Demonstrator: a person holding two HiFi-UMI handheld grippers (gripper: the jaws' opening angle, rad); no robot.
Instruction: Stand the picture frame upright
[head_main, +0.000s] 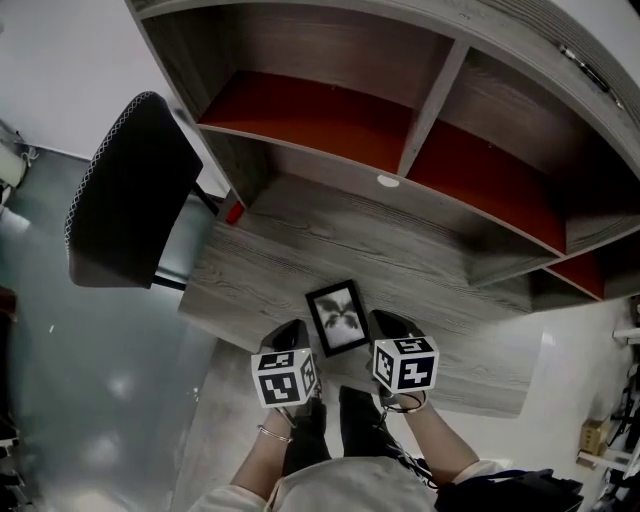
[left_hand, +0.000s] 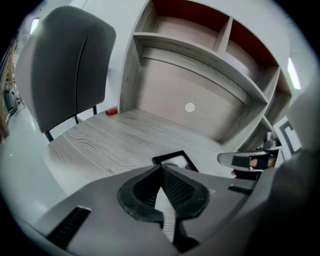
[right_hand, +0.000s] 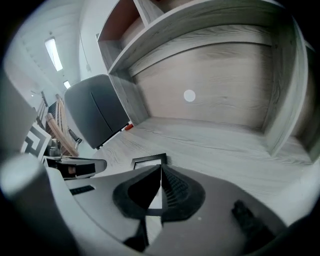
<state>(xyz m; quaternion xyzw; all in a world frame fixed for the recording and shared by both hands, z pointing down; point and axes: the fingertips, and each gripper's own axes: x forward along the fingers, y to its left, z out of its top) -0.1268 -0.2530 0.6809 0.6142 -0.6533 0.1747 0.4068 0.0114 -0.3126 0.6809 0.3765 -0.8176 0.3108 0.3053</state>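
picture frame (head_main: 337, 317) flat on desk (head_main: 255, 265), between left gripper (head_main: 293, 330) and right gripper (head_main: 388, 322)

The picture frame (head_main: 337, 317), black-edged around a pale print with a dark shape, lies flat and face up near the front edge of the wooden desk (head_main: 430, 265).

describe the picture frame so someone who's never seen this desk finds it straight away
Find the grey wood desk under the red-lined shelves. Near its front edge, between the left gripper and right gripper, the picture frame lies flat. It is the only black-bordered rectangle there, with a dark blotch on a pale picture.
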